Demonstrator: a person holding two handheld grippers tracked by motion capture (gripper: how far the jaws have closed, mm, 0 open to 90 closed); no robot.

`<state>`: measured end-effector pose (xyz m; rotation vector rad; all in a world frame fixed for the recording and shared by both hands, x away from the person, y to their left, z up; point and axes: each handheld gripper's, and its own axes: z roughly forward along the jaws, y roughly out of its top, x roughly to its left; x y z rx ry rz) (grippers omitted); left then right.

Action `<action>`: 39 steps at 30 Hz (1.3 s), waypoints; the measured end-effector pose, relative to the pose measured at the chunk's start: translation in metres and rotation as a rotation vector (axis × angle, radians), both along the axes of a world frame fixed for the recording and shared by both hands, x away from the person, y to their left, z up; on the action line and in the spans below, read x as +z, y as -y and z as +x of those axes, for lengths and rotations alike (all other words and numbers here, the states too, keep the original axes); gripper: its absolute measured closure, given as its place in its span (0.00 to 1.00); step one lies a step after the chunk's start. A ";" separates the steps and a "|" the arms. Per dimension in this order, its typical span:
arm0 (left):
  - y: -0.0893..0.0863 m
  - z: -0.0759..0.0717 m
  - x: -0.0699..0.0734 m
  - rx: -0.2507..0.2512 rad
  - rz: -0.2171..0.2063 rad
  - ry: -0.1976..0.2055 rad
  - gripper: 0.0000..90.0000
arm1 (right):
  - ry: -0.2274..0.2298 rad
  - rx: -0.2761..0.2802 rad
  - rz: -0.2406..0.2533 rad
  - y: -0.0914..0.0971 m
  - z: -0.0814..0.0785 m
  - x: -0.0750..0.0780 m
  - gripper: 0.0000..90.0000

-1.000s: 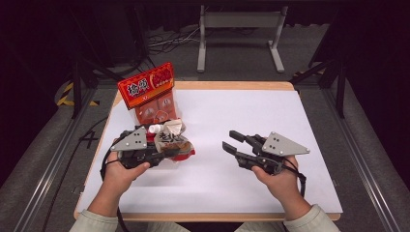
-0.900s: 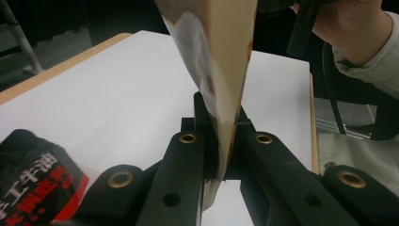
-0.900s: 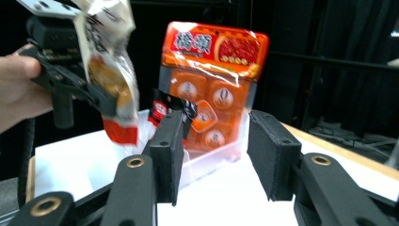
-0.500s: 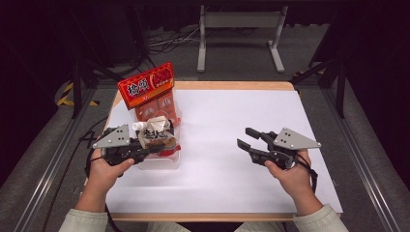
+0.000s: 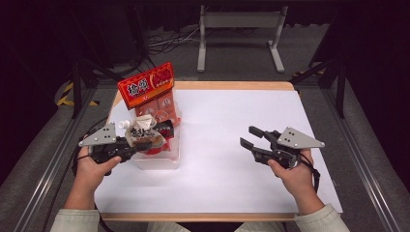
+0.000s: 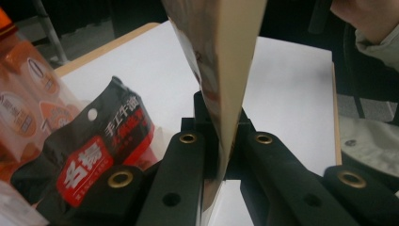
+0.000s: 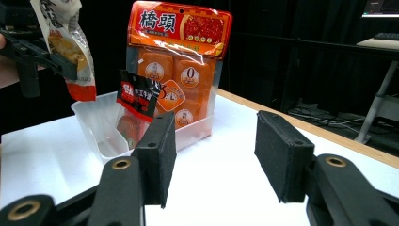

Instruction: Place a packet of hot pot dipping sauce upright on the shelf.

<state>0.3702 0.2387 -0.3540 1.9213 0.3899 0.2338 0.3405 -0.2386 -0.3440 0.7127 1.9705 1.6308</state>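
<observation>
Left tool [image 5: 126, 147] clamped on the snack pouch [image 5: 140, 134] has carried it to the clear bin [image 5: 157, 157] at 9 o'clock on the bench [image 5: 232, 145], ready to drop, while the empty right tool [image 5: 251, 142], jaws just opening, waits at 3 o'clock

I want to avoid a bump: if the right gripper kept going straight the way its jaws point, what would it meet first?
Probably the clear plastic bin: in the right gripper view it sits ahead between the open jaws of the right gripper, with the orange snack pack standing in it. Bare white table lies before it; depth is uncertain.
</observation>
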 end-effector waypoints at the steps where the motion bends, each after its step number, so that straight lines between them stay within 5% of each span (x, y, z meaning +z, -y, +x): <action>1: -0.001 0.001 -0.001 0.002 0.004 0.001 0.98 | -0.001 -0.001 -0.001 0.000 0.000 0.000 0.54; 16: -0.005 0.015 -0.022 -0.005 0.036 -0.016 0.98 | 0.000 -0.001 0.008 0.001 -0.002 -0.002 0.53; 39: -0.001 0.022 -0.045 -0.017 0.093 -0.111 0.98 | -0.009 0.016 0.010 -0.003 -0.001 -0.004 0.52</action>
